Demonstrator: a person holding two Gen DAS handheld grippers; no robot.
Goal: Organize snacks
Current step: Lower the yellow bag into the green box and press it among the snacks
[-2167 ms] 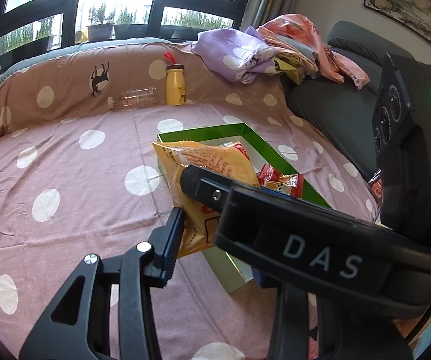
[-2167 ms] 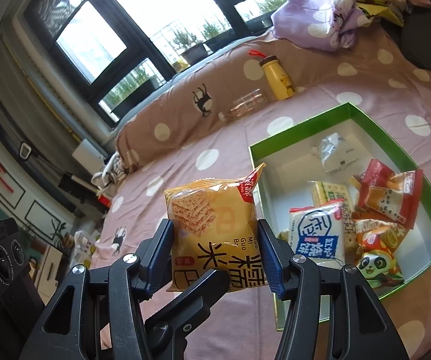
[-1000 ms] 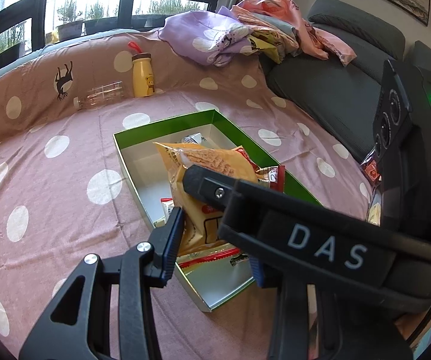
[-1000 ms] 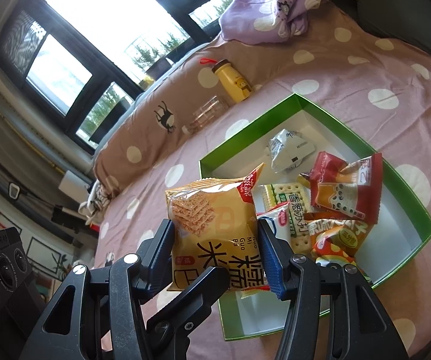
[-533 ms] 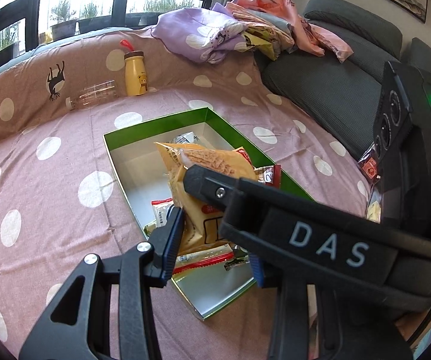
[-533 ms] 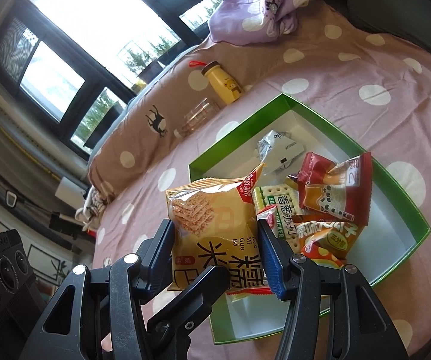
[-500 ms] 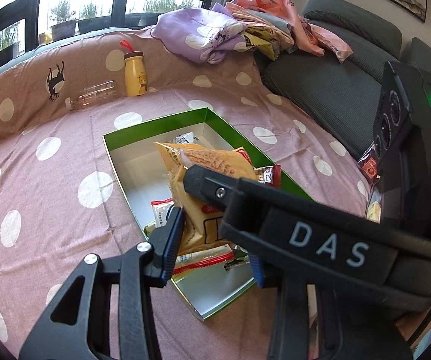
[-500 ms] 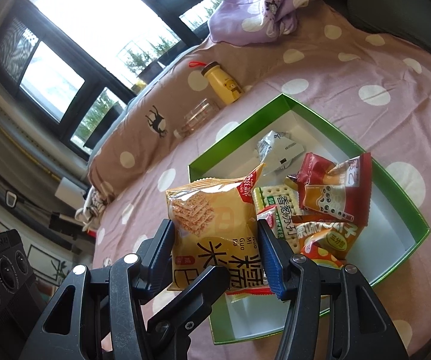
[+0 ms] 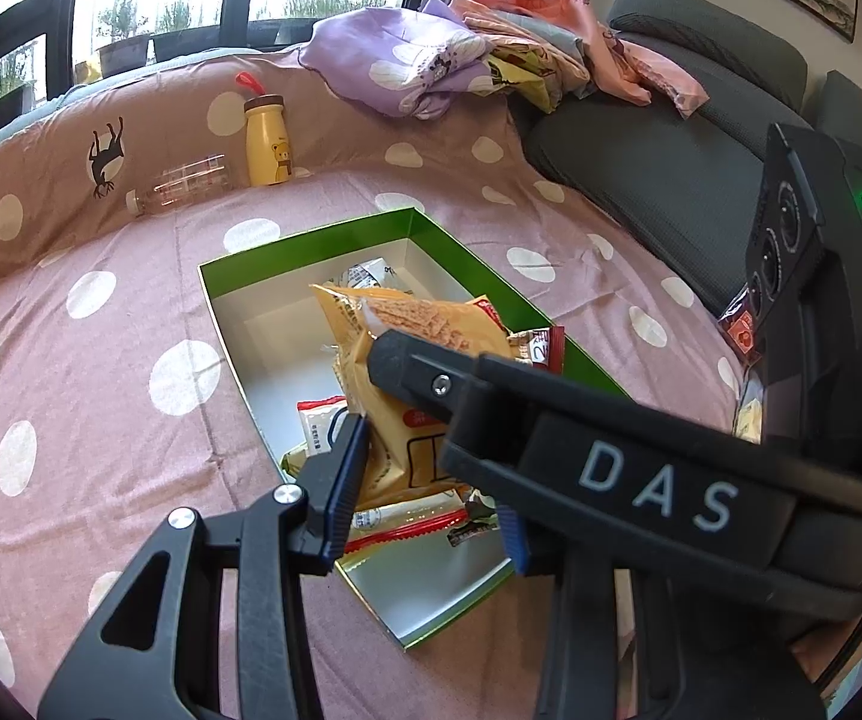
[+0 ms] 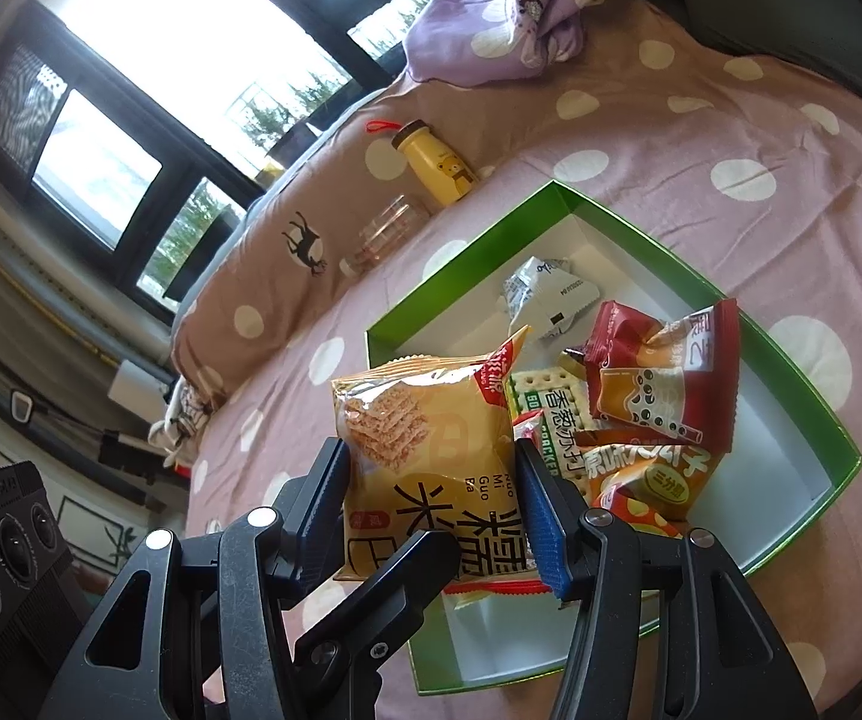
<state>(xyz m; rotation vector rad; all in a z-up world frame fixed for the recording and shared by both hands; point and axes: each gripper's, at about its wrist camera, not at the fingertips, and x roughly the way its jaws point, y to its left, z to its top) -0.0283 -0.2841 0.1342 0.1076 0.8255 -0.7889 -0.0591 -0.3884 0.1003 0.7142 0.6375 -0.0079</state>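
My right gripper (image 10: pixel 433 504) is shut on a yellow rice-cracker packet (image 10: pixel 431 450) and holds it upright over the near left part of the green box (image 10: pixel 838 420). The same packet (image 9: pixel 407 360) shows in the left wrist view, crossed by the right gripper's black body (image 9: pixel 610 468), above the box (image 9: pixel 311 240). In the box lie a red milk-tea packet (image 10: pixel 664 384), a green cracker pack (image 10: pixel 556 420), an orange packet (image 10: pixel 652 474) and a silver wrapper (image 10: pixel 541 297). My left gripper (image 9: pixel 431 480) has its jaws wide apart around the packet; its right finger is mostly hidden.
The box lies on a pink polka-dot bedspread (image 9: pixel 101 360). A yellow bear bottle (image 9: pixel 266 141) and a clear bottle (image 9: pixel 182 183) rest against the far bolster. A pile of clothes (image 9: pixel 460 60) and a grey sofa (image 9: pixel 658 162) are at the back right.
Both grippers have moved forward with the packet, from beside the box's left edge to over its inside. The grip on the packet is unchanged.
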